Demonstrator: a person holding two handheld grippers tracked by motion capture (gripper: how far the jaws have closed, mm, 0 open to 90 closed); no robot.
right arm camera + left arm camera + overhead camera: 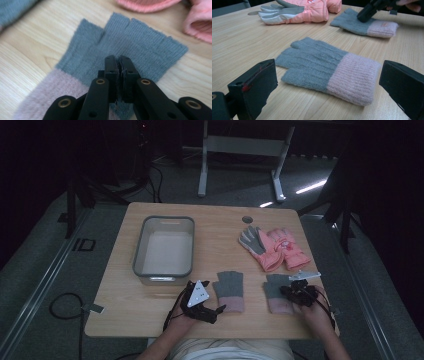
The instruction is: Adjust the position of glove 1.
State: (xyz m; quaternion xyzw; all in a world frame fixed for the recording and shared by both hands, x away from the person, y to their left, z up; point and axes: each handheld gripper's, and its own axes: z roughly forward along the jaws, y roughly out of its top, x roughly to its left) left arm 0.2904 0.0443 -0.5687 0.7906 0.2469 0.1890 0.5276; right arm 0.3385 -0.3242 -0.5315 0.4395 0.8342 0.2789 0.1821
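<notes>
A: Item one, grey bin (163,249), far left of the desk (125,290). Contents?
B: Nothing shows inside; pale bare floor.
A: Right tool (119,65)?
B: Jaws pinched together on a fold of the right grey glove (130,47), near the pink cuff, at the desk's near right.
A: Left tool (327,87)?
B: Jaws wide, holding nothing; the left grey glove (324,68) lies flat between them, untouched.
A: Further stock?
B: Pink ski gloves (272,247), far right.

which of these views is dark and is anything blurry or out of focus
High view: dim, room black behind the table, with glare streaks on the floor. Left gripper view: bright, knit glove sharp. Right gripper view: bright, right gripper sharp, pink gloves soft.
</notes>
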